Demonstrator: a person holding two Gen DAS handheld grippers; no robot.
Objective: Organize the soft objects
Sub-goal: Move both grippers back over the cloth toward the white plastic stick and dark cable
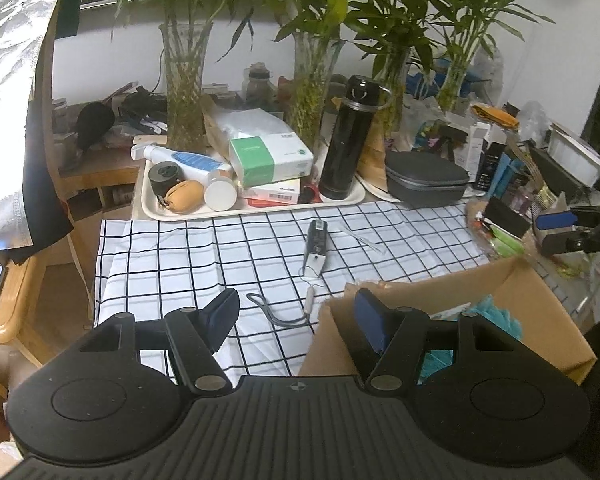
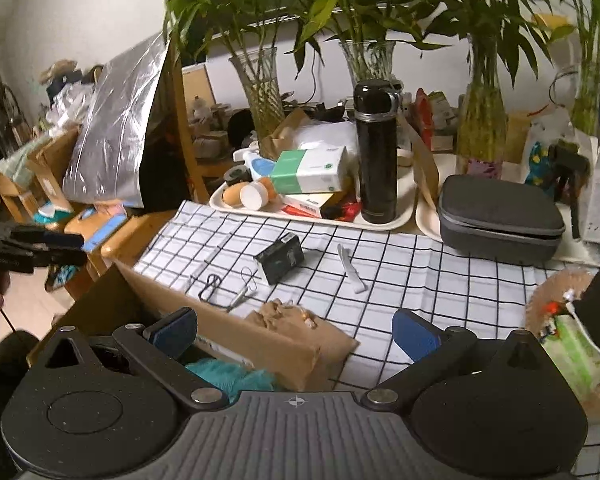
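Left wrist: left tongs [image 1: 298,314] wide, empty | right tongs [image 2: 296,330] wide, empty | tissue box [image 1: 271,155] label unreadable

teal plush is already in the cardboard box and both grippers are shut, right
Not quite. The teal plush is in the cardboard box, but both grippers are open: the right wrist view shows the right gripper spread wide and empty, and the left wrist view shows the left gripper likewise.
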